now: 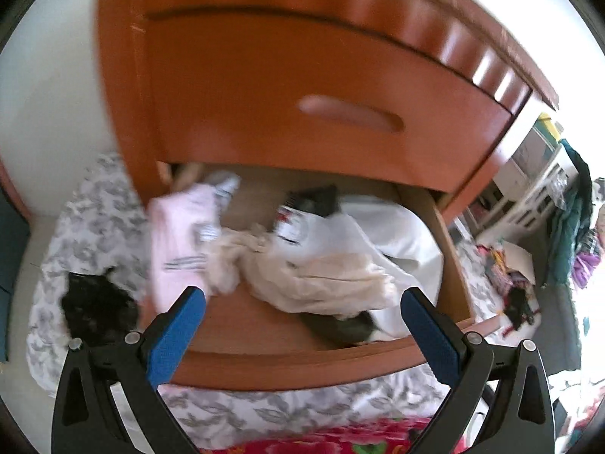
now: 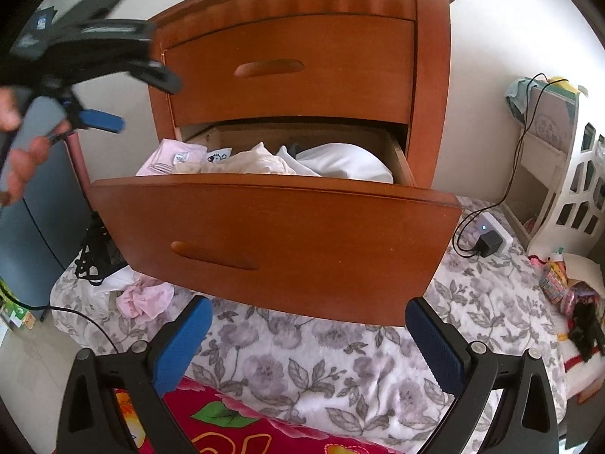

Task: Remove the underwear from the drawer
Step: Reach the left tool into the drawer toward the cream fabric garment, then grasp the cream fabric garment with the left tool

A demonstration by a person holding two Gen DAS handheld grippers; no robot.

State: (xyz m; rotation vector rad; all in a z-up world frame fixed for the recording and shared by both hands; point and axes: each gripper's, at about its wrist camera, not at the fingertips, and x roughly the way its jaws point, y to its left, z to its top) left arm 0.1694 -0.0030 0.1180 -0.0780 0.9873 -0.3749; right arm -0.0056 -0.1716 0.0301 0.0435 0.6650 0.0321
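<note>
Open drawer (image 2: pixel 272 234), clothing inside.
Left gripper (image 1: pixel 302 302) wide above pink garment (image 1: pixel 181 234); right gripper (image 2: pixel 308 321) wide, empty, before drawer front.

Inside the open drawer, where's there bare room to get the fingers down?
Bare wood shows in the open drawer along the front, between the pink garment and the cream heap, and in a smaller patch at the back. The right half is crowded with white fabric.

no readable text, garment tags (image 2: pixel 218 157) in drawer (image 2: pixel 272 242) blurred, box (image 2: pixel 548 128) print illegible
</note>
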